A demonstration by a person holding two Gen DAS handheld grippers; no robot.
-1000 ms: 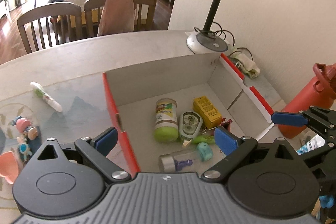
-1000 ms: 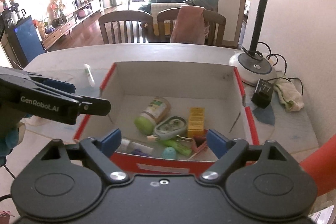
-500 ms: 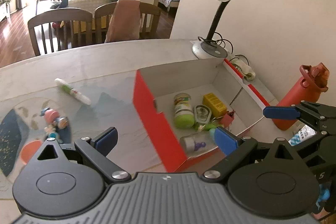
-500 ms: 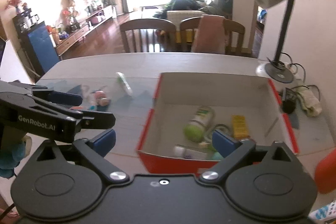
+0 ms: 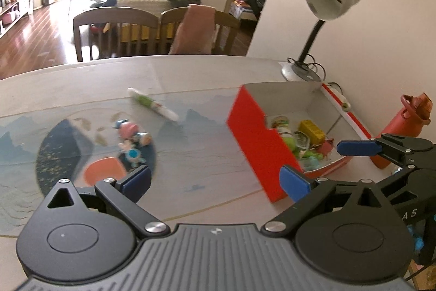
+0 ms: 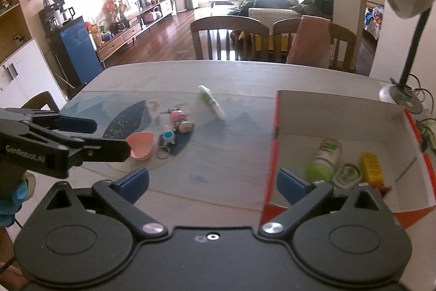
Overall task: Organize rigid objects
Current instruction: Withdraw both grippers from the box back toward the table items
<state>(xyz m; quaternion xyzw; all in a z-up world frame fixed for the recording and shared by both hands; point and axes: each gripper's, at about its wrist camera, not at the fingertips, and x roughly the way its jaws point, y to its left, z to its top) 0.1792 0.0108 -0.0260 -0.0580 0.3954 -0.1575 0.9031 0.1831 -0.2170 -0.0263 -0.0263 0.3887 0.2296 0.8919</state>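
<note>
Now both grippers' fingers spread wide, nothing between them, just opened further, box point(image 6: 343, 111) seemingly part-filled

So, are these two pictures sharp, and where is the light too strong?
Left wrist view: motion blur smears the red cardboard box and the white-green tube; the window behind the wooden chairs is washed out. Right wrist view: sharper, though the window is also blown out, and the fisheye curves the grey table edge.
</note>
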